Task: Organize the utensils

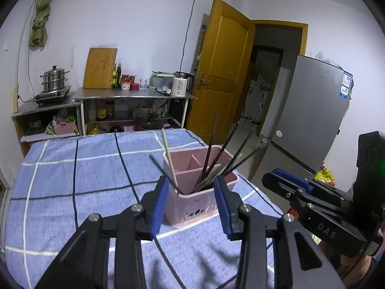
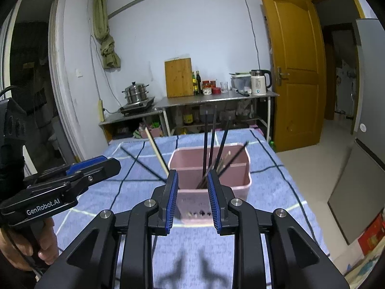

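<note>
A pink utensil holder (image 1: 192, 207) with inner dividers stands on the blue checked tablecloth (image 1: 72, 180); it also shows in the right wrist view (image 2: 238, 183). Several dark chopsticks (image 1: 211, 154) and one pale chopstick (image 1: 168, 154) lean in its near compartment, as the right wrist view shows too (image 2: 211, 144). My left gripper (image 1: 190, 183) is open and empty just in front of the holder. My right gripper (image 2: 192, 175) is open and empty, also just before the holder, and appears at the right of the left wrist view (image 1: 284, 180).
The table's right edge (image 2: 296, 187) drops to the floor. Behind stands a steel counter (image 1: 134, 95) with a cutting board (image 1: 99, 68), a kettle (image 1: 180, 84) and bottles. A steamer pot (image 1: 54, 78), a yellow door (image 1: 223, 72) and a fridge (image 1: 312, 110) are around.
</note>
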Motion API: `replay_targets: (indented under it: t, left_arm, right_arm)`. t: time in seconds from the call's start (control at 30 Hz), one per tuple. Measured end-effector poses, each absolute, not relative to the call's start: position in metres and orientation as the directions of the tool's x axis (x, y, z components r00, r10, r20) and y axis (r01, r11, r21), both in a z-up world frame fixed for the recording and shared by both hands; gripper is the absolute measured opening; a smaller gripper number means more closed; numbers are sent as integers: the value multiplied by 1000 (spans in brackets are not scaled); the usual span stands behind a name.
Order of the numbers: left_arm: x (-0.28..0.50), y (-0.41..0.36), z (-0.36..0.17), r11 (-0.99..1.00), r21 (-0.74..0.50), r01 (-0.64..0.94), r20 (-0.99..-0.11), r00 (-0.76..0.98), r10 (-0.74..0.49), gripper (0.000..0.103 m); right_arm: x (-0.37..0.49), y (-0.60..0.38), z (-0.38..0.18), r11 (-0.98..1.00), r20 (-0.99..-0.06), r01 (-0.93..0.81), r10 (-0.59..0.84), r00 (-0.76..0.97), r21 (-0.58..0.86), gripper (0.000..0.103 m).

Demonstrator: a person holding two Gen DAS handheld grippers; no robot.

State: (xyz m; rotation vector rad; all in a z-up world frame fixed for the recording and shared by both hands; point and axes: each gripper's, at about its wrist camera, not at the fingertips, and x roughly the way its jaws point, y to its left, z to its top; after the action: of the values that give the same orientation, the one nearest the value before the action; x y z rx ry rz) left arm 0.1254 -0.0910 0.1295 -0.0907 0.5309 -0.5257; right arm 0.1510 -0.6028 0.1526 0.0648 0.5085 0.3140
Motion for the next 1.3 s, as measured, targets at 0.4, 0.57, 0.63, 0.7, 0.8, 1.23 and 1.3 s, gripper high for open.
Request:
replay_targets:
  t: [0.4, 0.57, 0.63, 0.7, 0.8, 1.23, 1.3]
  left_arm:
    - [95, -86, 90, 894, -169, 414, -459, 770, -443, 45]
    - [77, -84, 78, 899, -157, 409, -423, 795, -435, 52]
    - [69, -84, 71, 901, -148, 408, -411, 804, -431, 56]
    - [66, -84, 64, 899, -153, 410, -413, 800, -435, 56]
    - [62, -85, 57, 903, -136, 407, -412, 806, -425, 57]
    - [52, -84, 47, 914, -133, 384, -401, 822, -404, 60]
    - [52, -83, 47, 916, -133, 379, -400, 825, -399, 60]
  right_arm:
    - [121, -604, 115, 956, -501, -267, 292, 815, 121, 26]
    - [109, -601, 102, 960, -483, -255, 277, 830, 113, 29]
    - [103, -598, 96, 962, -467, -253, 270, 842, 100, 31]
    - [99, -594, 90, 962, -458, -259, 269, 847, 87, 32]
    - [91, -590, 84, 961, -429, -268, 273, 861, 73, 32]
    - [86, -594, 78, 970, -419, -236, 238, 876, 57, 33]
    - [85, -594, 78, 971, -420, -233, 235, 876, 56, 32]
